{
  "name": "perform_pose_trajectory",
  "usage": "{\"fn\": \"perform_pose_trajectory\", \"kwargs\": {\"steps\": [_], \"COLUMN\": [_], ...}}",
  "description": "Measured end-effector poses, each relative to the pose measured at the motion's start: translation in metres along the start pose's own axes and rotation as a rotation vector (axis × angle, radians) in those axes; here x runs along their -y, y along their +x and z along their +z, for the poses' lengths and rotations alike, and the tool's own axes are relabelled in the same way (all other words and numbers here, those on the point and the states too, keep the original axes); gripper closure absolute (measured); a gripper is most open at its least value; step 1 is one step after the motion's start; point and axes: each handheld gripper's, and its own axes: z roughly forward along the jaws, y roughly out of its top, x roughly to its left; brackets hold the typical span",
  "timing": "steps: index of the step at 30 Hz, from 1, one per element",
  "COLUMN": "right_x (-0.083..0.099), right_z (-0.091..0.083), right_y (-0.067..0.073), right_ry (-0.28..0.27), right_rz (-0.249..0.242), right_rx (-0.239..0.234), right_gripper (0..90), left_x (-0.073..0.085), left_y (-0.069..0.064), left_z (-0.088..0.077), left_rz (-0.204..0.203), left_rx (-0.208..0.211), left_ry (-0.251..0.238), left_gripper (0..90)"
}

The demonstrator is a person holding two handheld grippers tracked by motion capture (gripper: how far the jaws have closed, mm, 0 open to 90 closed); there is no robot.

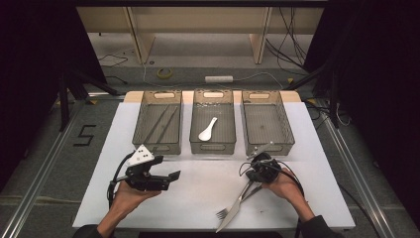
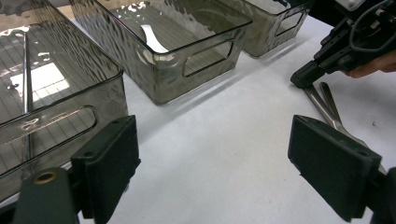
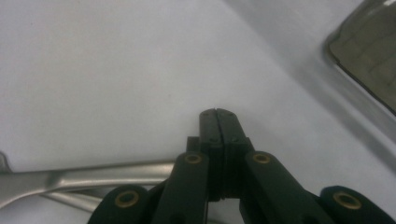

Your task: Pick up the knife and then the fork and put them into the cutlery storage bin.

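I've got the right gripper (image 1: 256, 166) near the front-right of the white tabletop (image 1: 208, 188), just this side of the right-hand smoked clear plastic bin (image 1: 267, 121). In the right gripper view its jaws are pressed together w/ nothing visible between the tips (image 3: 218, 122). The two silver metal forks (image 1: 236, 204) lie on the table at that gripper: handles run under it, tines point toward the near edge. Can't tell if the pads actually pinch a handle; the handles (image 3: 93, 175) pass beside and below the black jaws, close against them.

Left gripper (image 1: 168, 179) sits in my left hand (image 1: 126, 196) at front-left, well apart from the forks, jaws spread wide, nothing in between – the left gripper view has both black pads (image 2: 109, 161) w/ bare table between.

Three bins in a row at the far side. The left bin (image 1: 158, 121) holds a pair of thin dark chopsticks (image 1: 161, 124), and the middle bin (image 1: 213, 121) holds a white spoon (image 1: 208, 130).
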Motion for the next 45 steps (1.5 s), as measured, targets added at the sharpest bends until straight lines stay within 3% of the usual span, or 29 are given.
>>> {"fn": "perform_pose_trajectory", "kwargs": {"steps": [10, 25, 45], "right_x": [0.02, 0.038, 0.067], "right_z": [-0.012, -0.022, -0.041], "right_y": [-0.001, 0.002, 0.025], "right_ry": [0.011, 0.021, 0.068], "right_rz": [0.04, 0.056, 0.029], "right_rx": [-0.005, -0.009, 0.033], "right_gripper": [90.0, 90.0, 90.0], "left_x": [0.0, 0.0, 0.0], "left_y": [-0.001, -0.003, -0.005], "left_z": [0.0, 0.001, 0.003], "left_rz": [-0.001, 0.005, 0.015], "left_rx": [0.007, 0.014, 0.02], "left_ry": [0.001, 0.012, 0.018], "left_gripper": [15.8, 15.8, 15.8]}}
